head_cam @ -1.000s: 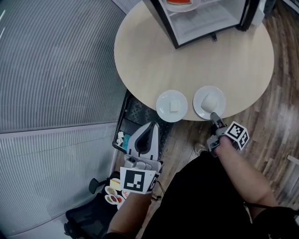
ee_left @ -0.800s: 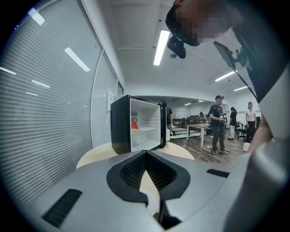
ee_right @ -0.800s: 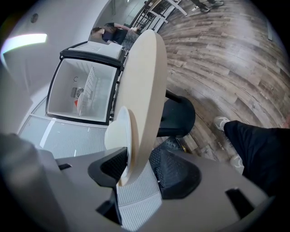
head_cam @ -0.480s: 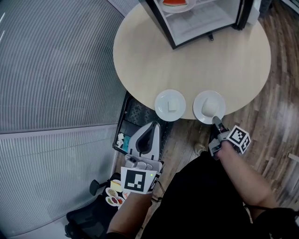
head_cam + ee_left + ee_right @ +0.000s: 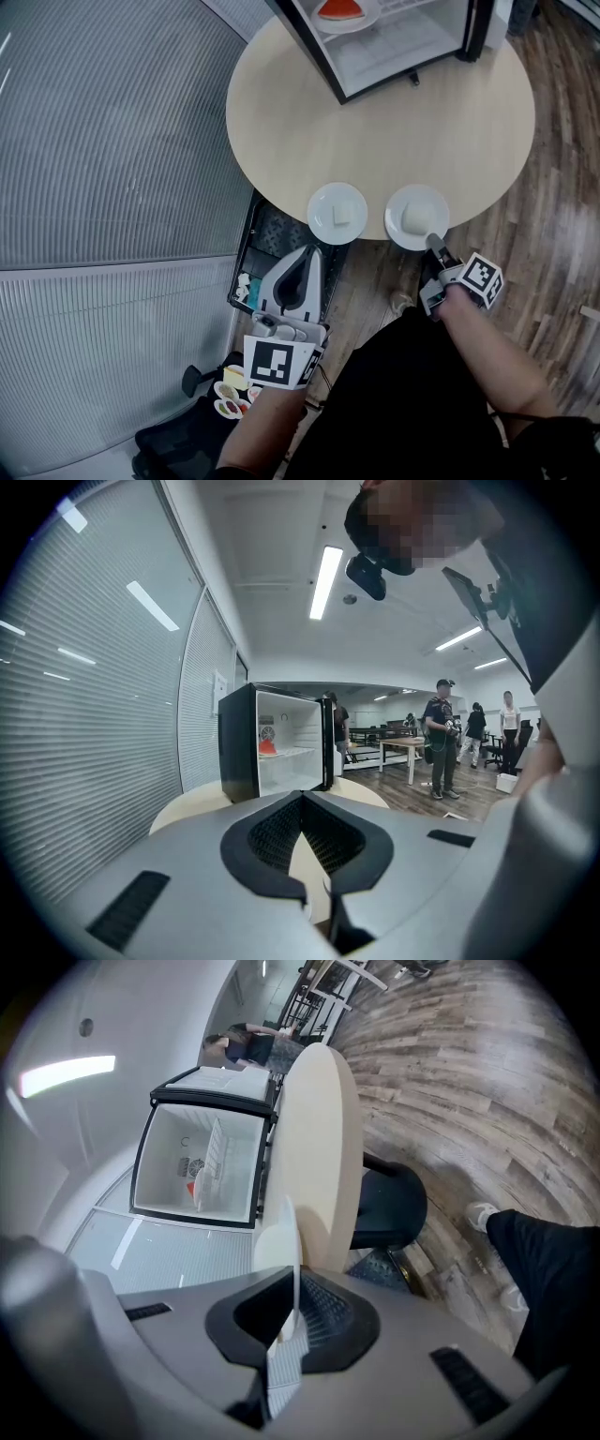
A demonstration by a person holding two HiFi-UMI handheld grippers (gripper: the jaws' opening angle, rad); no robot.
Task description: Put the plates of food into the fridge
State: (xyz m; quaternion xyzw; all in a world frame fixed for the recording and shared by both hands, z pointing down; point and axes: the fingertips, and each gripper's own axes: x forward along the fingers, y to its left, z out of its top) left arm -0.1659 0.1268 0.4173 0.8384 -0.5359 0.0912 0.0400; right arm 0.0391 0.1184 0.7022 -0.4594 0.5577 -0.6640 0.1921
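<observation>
Nearest, at the bottom of the head view, the left gripper [image 5: 312,251] hangs off the table's near edge, over a black mesh tray [image 5: 267,230] that lies lower than the tabletop. Its jaws meet at the tips with nothing between them, and its own view shows only pale tabletop through the hollow behind the tips.

Right of it, at lower centre-right, the right gripper [image 5: 433,240] reaches the near rim of the right plate [image 5: 417,202]. Its jaws are closing to a pinch on that rim, and the right gripper view shows the thin white edge standing upright between the pads, clamped there. This plate sits at the very near edge of the round table [image 5: 375,122] and carries a pale rounded lump of food [image 5: 415,218].

Just beside it toward the left of the frame, not touching it, the left plate [image 5: 323,214] lies flat near the same edge with a small pale square piece [image 5: 343,214] on it, and no gripper is on it.

Farther up, the middle of the tabletop is bare. At the top edge of the frame stands the fridge [image 5: 375,56], door open, with white shelves showing and a plate of red food [image 5: 339,9] on one of them. Wood floor [image 5: 553,187] fills the right side and a ribbed grey wall [image 5: 94,141] the left. In the left gripper view, people stand far off at the right, beyond the fridge
</observation>
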